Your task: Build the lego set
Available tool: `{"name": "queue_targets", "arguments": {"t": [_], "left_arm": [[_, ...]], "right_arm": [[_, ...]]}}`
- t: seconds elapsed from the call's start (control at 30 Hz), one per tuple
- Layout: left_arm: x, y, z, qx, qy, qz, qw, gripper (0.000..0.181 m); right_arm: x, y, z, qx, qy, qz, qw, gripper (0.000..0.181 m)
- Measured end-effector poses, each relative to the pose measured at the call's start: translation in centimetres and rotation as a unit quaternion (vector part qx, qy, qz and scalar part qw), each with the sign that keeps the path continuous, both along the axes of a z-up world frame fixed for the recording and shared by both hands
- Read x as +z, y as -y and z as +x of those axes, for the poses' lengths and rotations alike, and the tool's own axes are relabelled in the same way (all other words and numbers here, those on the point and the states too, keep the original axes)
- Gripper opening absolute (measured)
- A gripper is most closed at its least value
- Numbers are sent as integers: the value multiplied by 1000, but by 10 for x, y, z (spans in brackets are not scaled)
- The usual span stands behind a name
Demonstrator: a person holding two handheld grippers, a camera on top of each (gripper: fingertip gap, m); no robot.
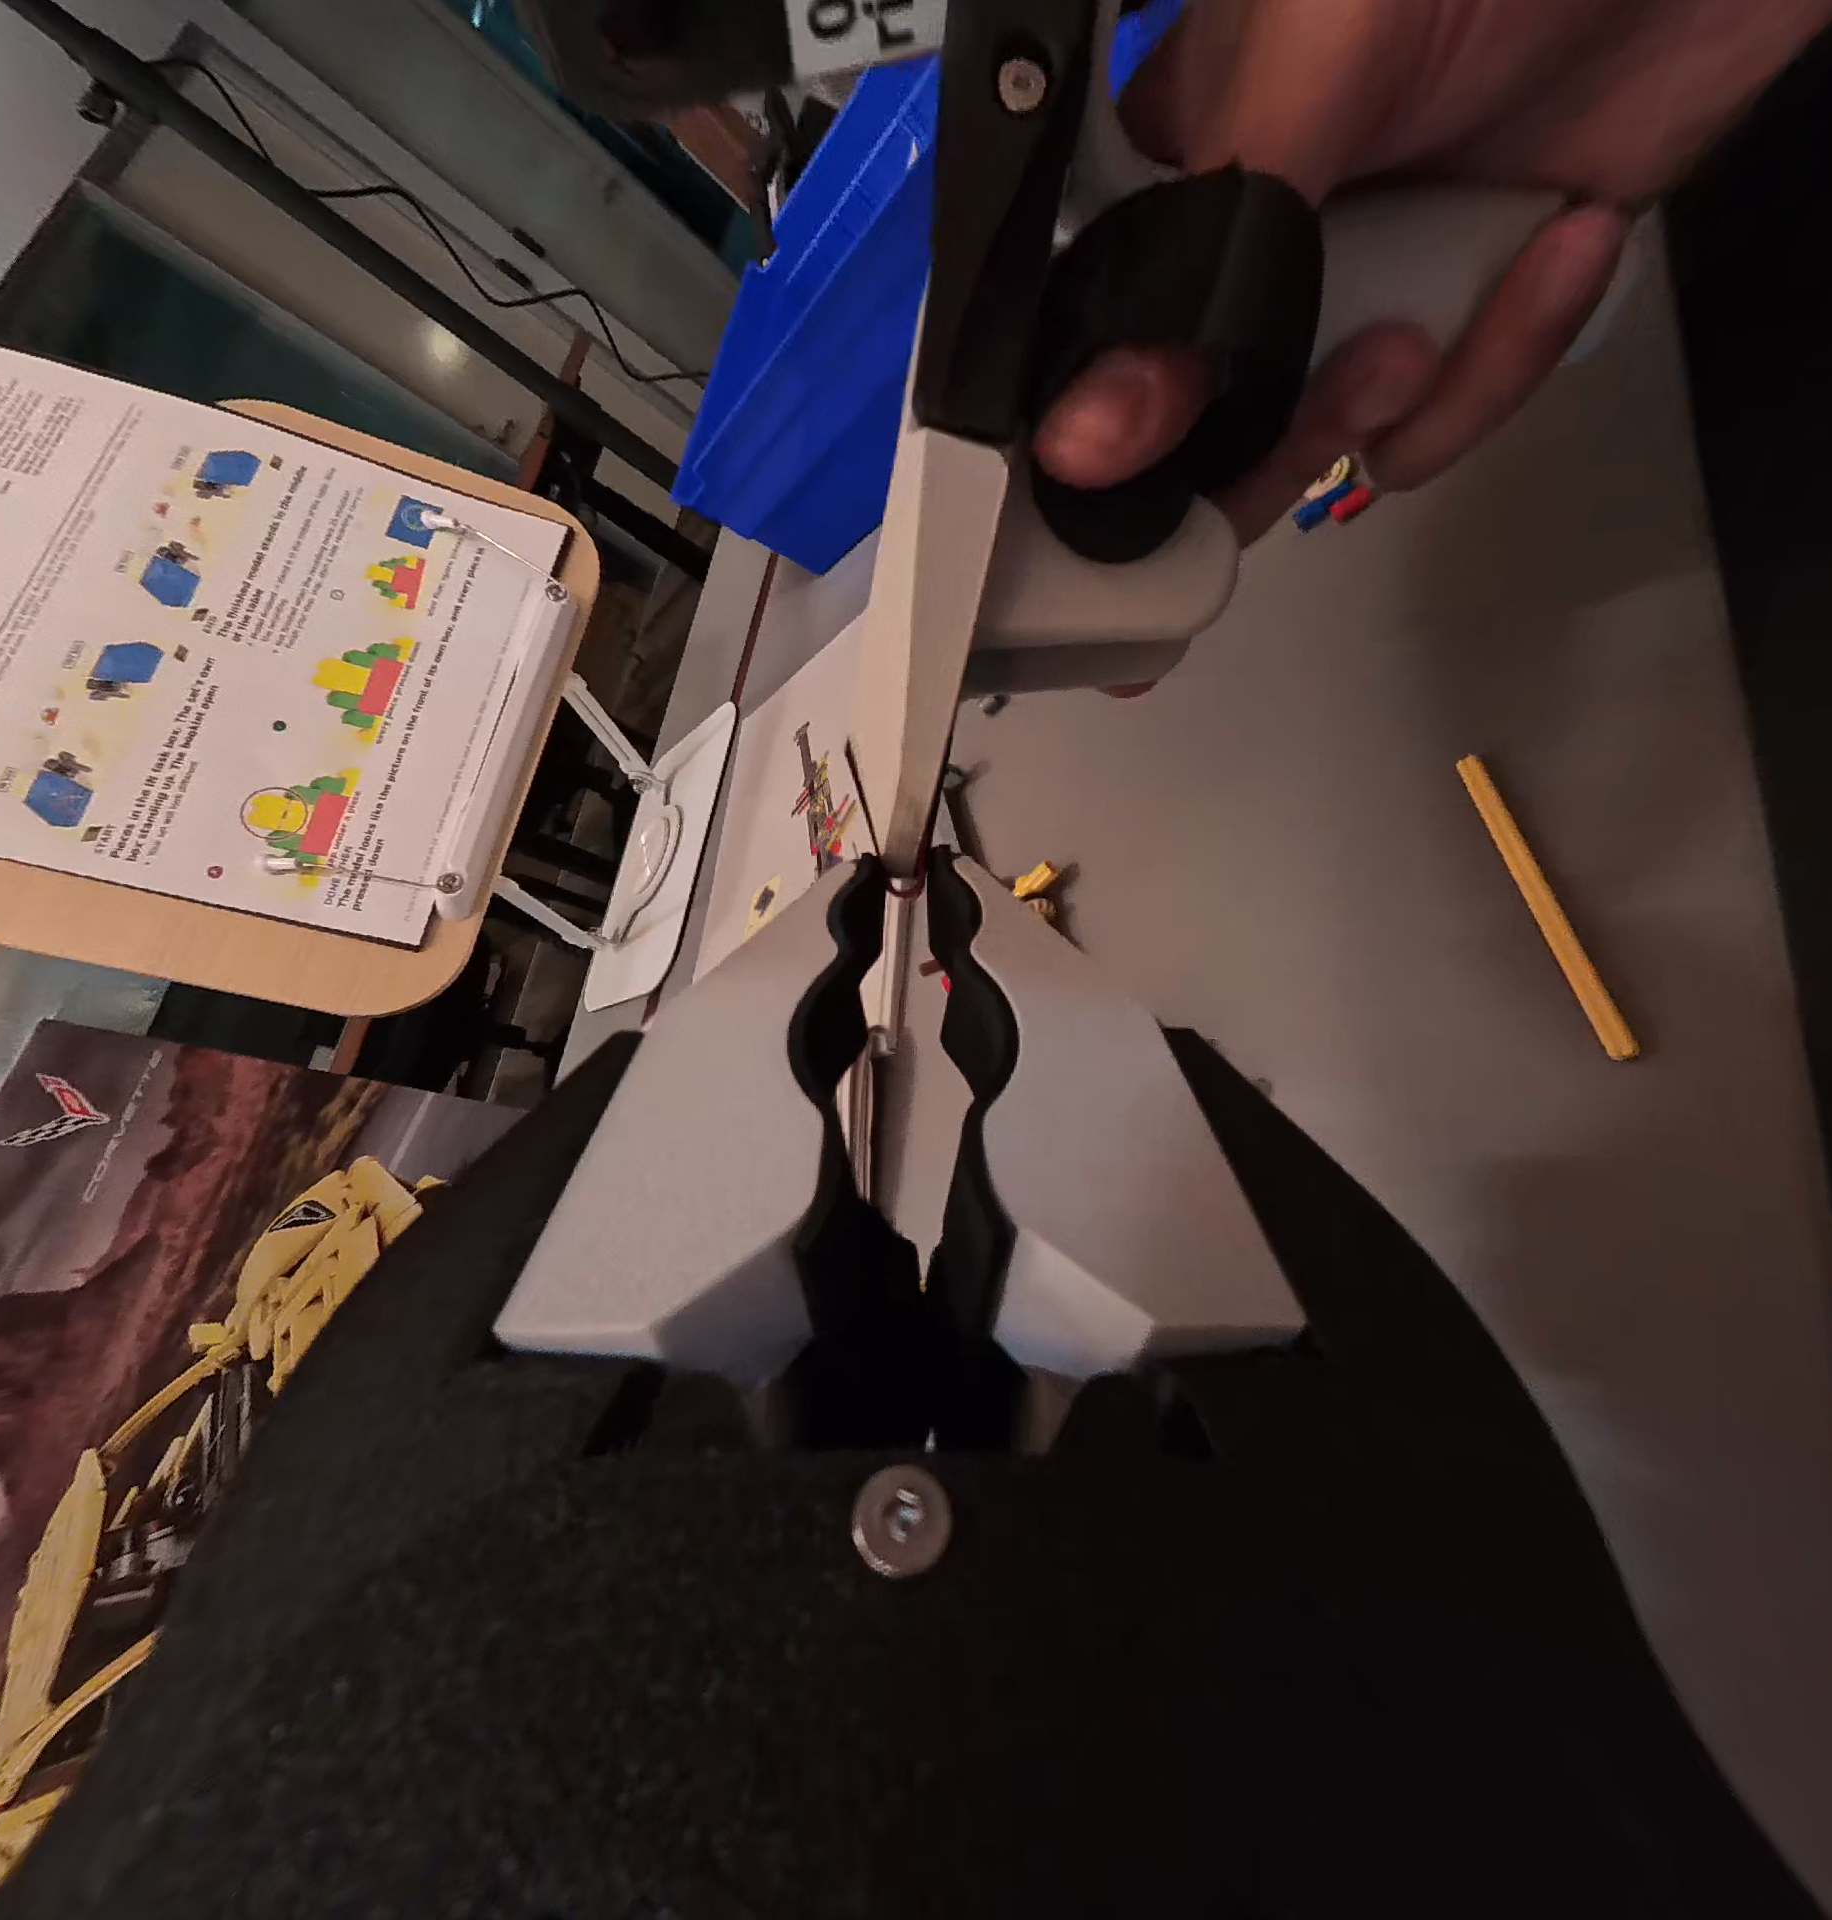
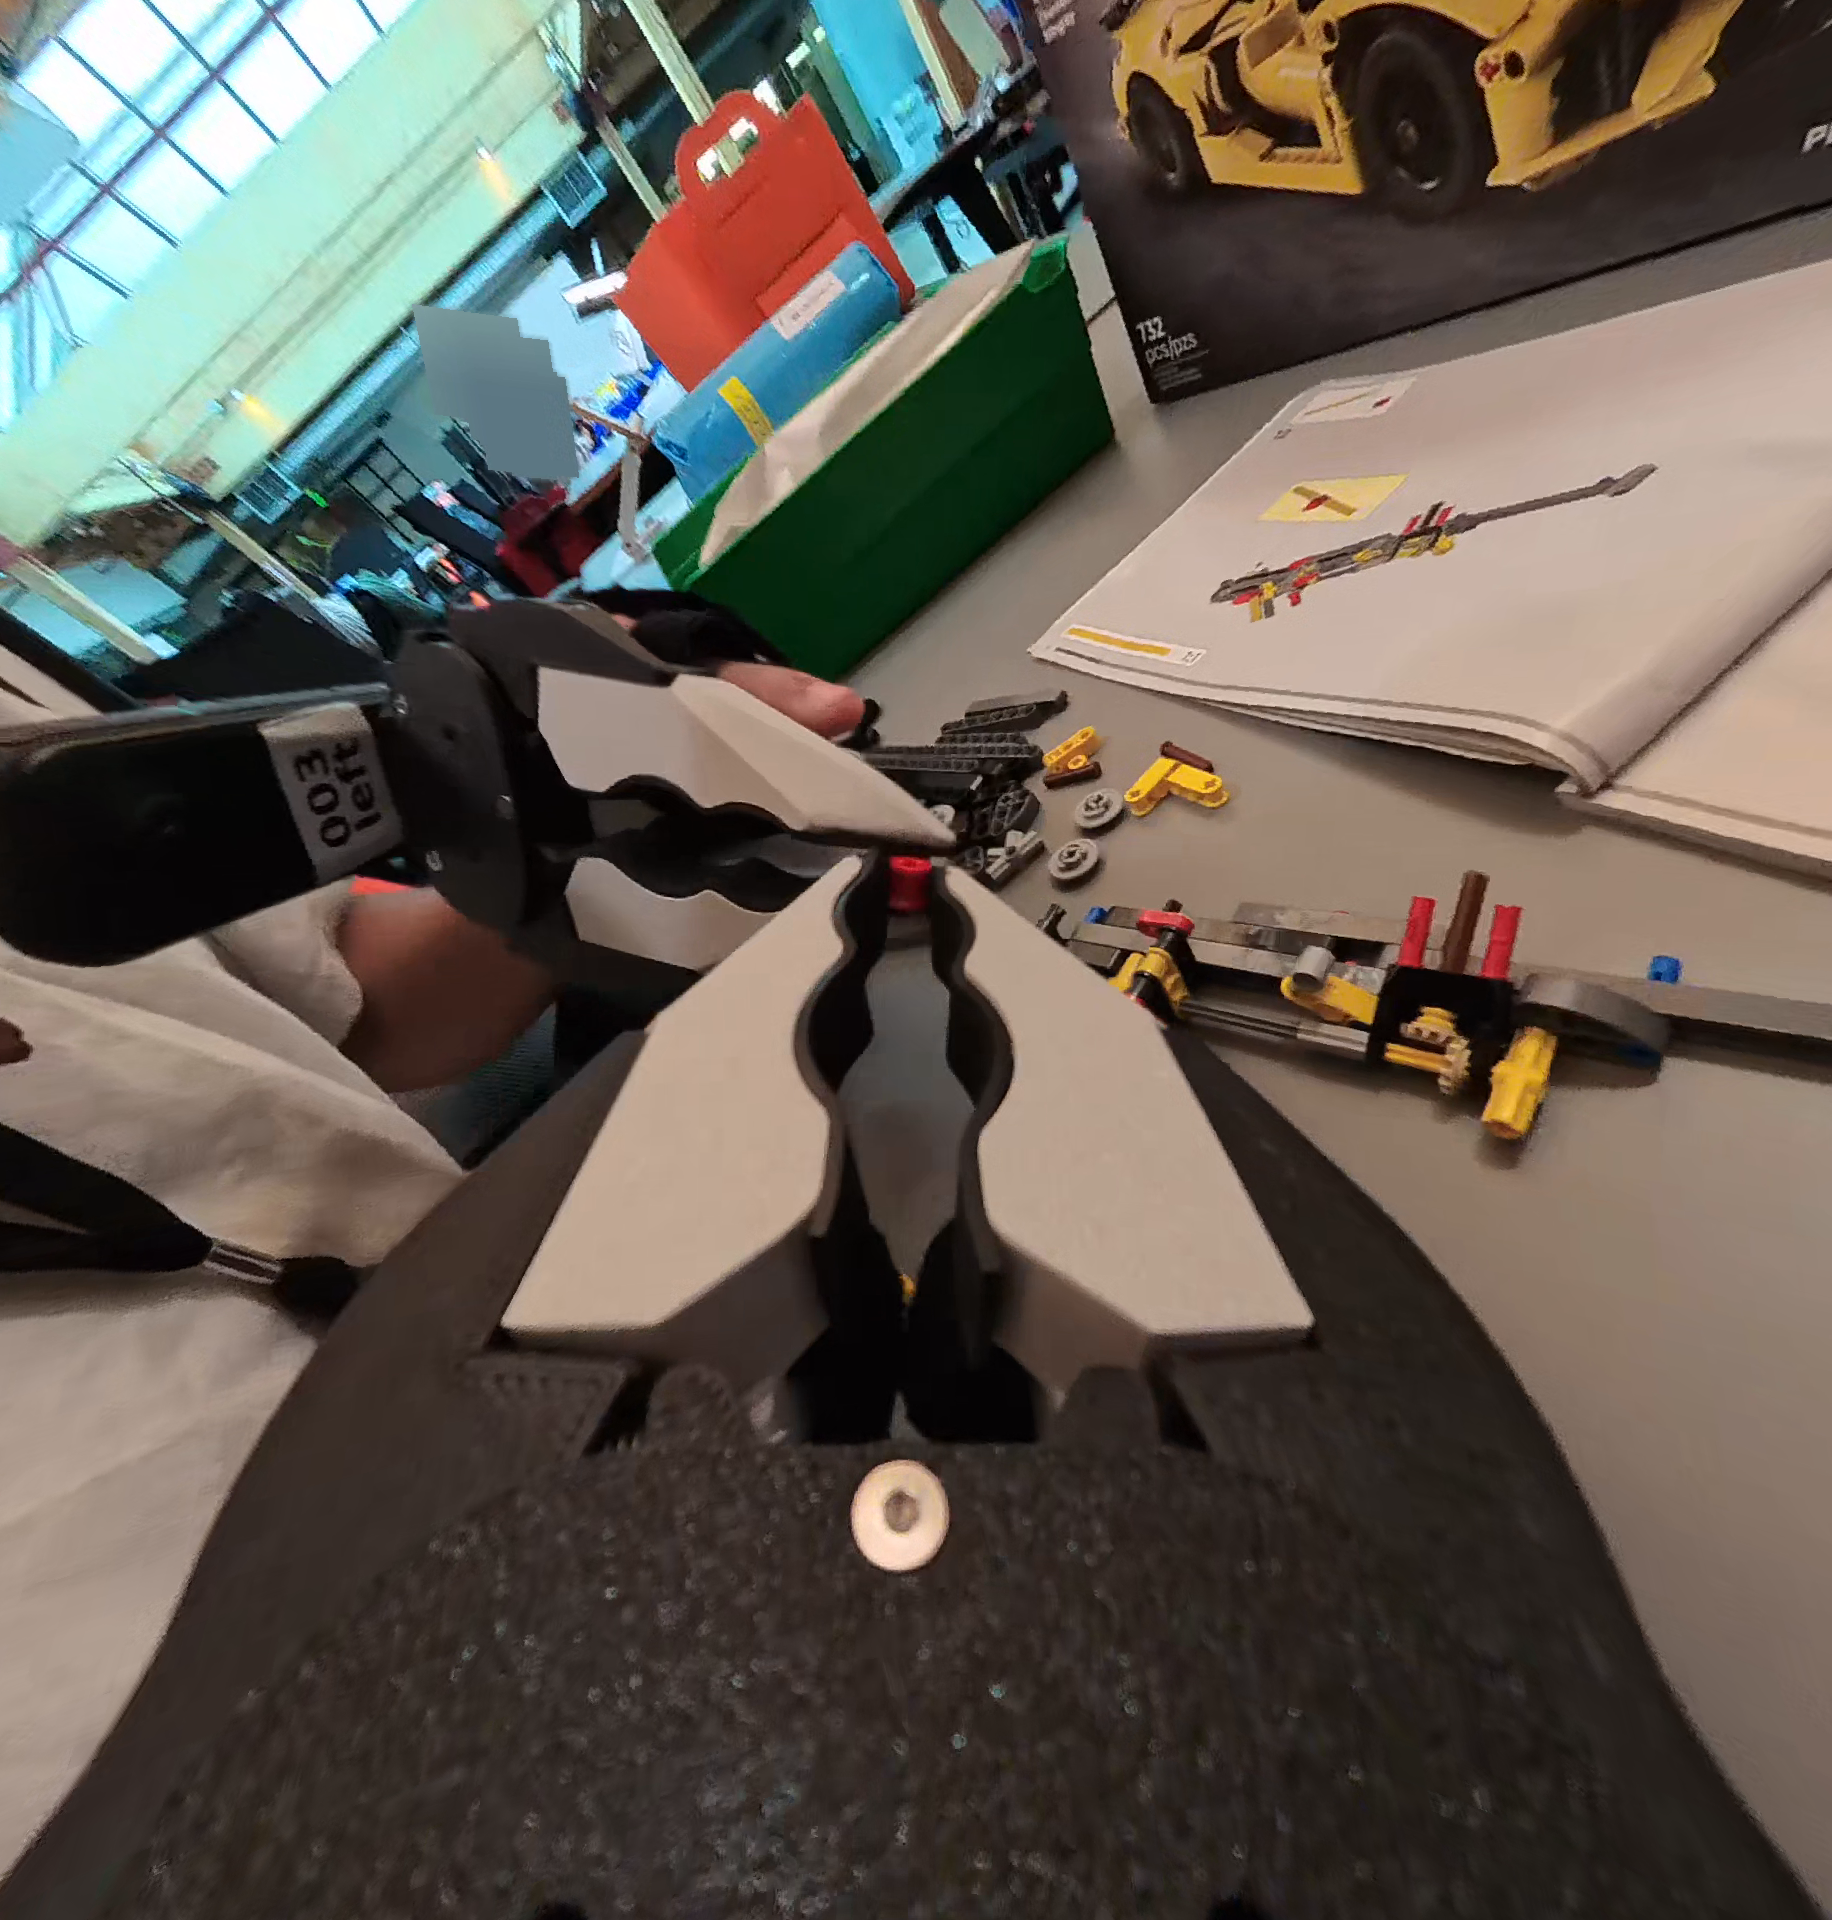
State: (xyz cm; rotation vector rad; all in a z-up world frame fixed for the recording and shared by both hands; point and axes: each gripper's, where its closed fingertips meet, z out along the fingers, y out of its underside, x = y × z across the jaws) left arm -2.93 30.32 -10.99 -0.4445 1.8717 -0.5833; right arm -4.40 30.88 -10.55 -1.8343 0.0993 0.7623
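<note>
Red peg pinched at the right tips

Red peg (image 2: pixel 906 881) sits clamped between the nearly shut tips of the right gripper (image 2: pixel 904 883), above the grey table (image 2: pixel 1514 1299). Left gripper (image 2: pixel 933 826) meets it tip to tip; in its own view a thin gap shows at the tips, but whether it grips anything cannot be told. Half-built model (image 2: pixel 1411 987) lies to the right, loose pieces (image 2: pixel 1088 800) beyond, near the open booklet (image 2: pixel 1463 582).

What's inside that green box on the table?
The green box holds a white sheet or bag lying over its top, with a blue package leaning at its far end. Whatever lies beneath the white cover is hidden.
</note>
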Motion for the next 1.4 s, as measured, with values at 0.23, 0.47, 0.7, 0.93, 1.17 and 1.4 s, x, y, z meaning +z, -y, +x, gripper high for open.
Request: {"name": "queue_targets", "arguments": {"t": [0.23, 0.47, 0.7, 0.93, 1.17, 1.4], "left_arm": [[1, -2, 2, 12, 53, 73, 996, 6], [-6, -20, -6, 35, -3, -77, 996, 6], [-47, -32, -29, 101, -153, -255, 949, 6], [-48, -35, -39, 129, -159, -283, 937, 6], [-41, -36, -35, 121, -129, -286, 942, 6], [-40, -24, -35, 87, -137, -274, 948, 6]], "right_arm": [[0, -1, 1, -11, 14, -7, 1000, 7], [-8, 26, 15, 29, 51, -13, 998, 21], [-82, 72, -20, 164, 299, -86, 936, 23], [-101, 57, -42, 251, 383, -91, 884, 14], [-106, 53, -51, 268, 433, -75, 858, 8], [-104, 47, -40, 214, 420, -89, 877, 2]]}}
